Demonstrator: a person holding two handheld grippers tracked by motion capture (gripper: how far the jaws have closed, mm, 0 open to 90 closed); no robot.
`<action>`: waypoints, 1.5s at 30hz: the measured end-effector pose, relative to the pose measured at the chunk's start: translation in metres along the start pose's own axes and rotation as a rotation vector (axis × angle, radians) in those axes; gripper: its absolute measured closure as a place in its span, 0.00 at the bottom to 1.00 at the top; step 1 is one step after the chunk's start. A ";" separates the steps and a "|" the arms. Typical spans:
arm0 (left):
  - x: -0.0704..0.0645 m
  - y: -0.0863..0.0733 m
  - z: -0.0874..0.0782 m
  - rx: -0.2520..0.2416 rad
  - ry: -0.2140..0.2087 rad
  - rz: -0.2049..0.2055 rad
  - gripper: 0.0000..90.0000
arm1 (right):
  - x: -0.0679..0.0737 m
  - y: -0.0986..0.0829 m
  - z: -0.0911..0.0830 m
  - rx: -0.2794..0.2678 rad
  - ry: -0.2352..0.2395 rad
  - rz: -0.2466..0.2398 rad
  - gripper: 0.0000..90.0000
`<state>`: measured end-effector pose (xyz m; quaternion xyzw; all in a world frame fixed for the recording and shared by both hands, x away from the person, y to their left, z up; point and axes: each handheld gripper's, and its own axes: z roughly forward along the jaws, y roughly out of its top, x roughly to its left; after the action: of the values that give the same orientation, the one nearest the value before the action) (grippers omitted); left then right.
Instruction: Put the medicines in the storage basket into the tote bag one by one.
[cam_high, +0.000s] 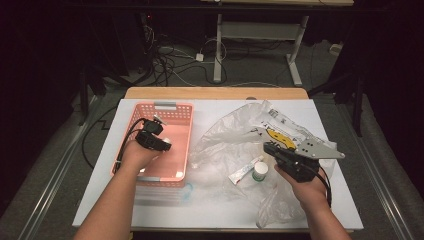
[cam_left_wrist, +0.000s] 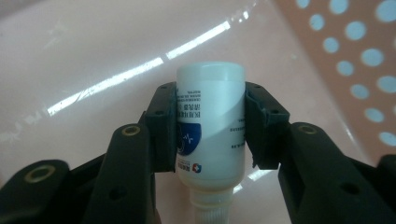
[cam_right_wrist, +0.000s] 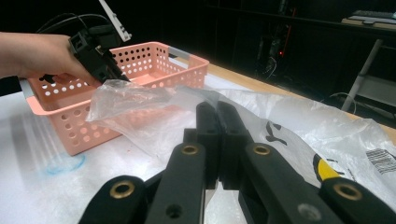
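My left gripper (cam_high: 166, 144) is down inside the pink basket (cam_high: 188, 135) and shut on a white bottle (cam_left_wrist: 210, 116) with a blue label. The bottle's threaded neck points back toward the camera, and the basket's glossy floor lies just behind it. My right gripper (cam_high: 268, 147) hovers over the clear plastic bag (cam_high: 225, 135) at the right. Its jaws (cam_right_wrist: 217, 112) are pressed together with nothing between them. In the right gripper view the bag (cam_right_wrist: 289, 116) spreads out ahead, with the basket (cam_right_wrist: 140, 60) and the left gripper (cam_right_wrist: 114, 72) at the far left.
A white tube (cam_high: 245, 170) and a small white jar with a green band (cam_high: 260, 171) lie on the bag just left of my right gripper. A yellow-printed packet (cam_high: 280, 135) sits under the bag. The basket's perforated wall (cam_left_wrist: 355, 56) is to the right of the bottle.
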<state>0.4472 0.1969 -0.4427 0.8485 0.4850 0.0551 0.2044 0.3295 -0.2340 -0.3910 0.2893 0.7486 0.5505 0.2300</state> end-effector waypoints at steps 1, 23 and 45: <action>-0.002 0.000 -0.001 -0.014 0.000 0.003 0.64 | 0.000 0.000 0.000 0.002 -0.001 0.000 1.00; -0.036 -0.026 -0.049 -0.343 -0.055 0.054 0.65 | 0.001 0.001 -0.001 -0.003 -0.001 -0.002 1.00; -0.065 -0.059 -0.073 -0.547 -0.103 0.079 0.65 | 0.003 0.001 0.000 0.000 0.001 -0.006 1.00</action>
<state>0.3445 0.1893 -0.3929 0.7818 0.4075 0.1487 0.4479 0.3278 -0.2321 -0.3906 0.2865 0.7497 0.5499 0.2312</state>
